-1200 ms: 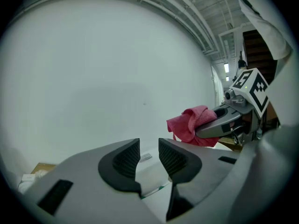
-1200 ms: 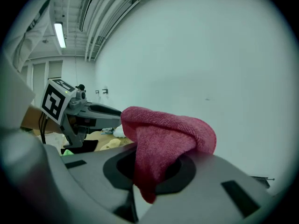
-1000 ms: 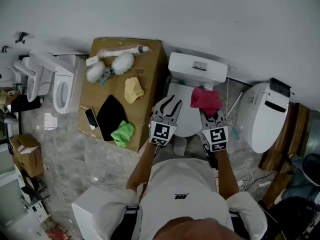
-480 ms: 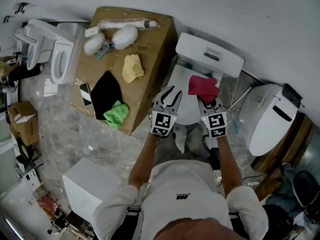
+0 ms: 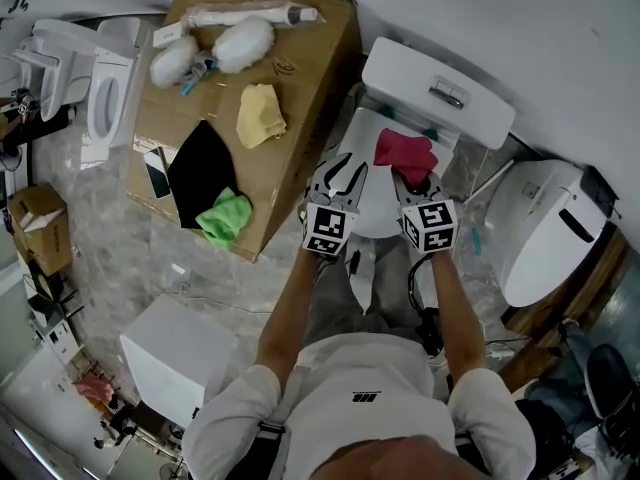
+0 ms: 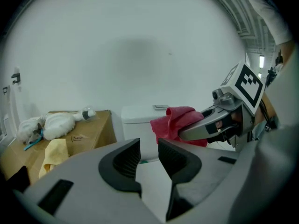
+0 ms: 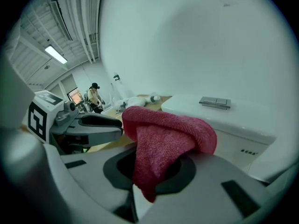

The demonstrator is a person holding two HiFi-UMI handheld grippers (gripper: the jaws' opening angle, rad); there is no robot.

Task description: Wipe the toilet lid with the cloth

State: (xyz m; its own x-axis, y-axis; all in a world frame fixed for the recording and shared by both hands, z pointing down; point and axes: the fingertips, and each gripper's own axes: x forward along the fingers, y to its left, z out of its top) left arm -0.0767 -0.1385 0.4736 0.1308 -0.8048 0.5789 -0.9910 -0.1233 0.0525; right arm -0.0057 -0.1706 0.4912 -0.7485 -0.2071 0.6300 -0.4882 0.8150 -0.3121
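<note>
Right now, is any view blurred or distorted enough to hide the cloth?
Head view: sharp, evenly lit, red cloth clear over the toilet lid. Right gripper view: fisheye-curved, dark corners, cloth sharp in the right hand-held gripper. Left gripper view: same curvature.

Both my arms reach out straight in front of me, the left arm (image 5: 288, 313) and the right arm (image 5: 452, 313) side by side, and each one holds its gripper pointing away from me. My left gripper (image 5: 345, 173) has its jaws a little way apart, with nothing between them. My right gripper (image 5: 415, 186) is just beside it, about level with it, and its jaws are squeezed together on a red cloth (image 5: 403, 153) that bunches up over the tips.
</note>
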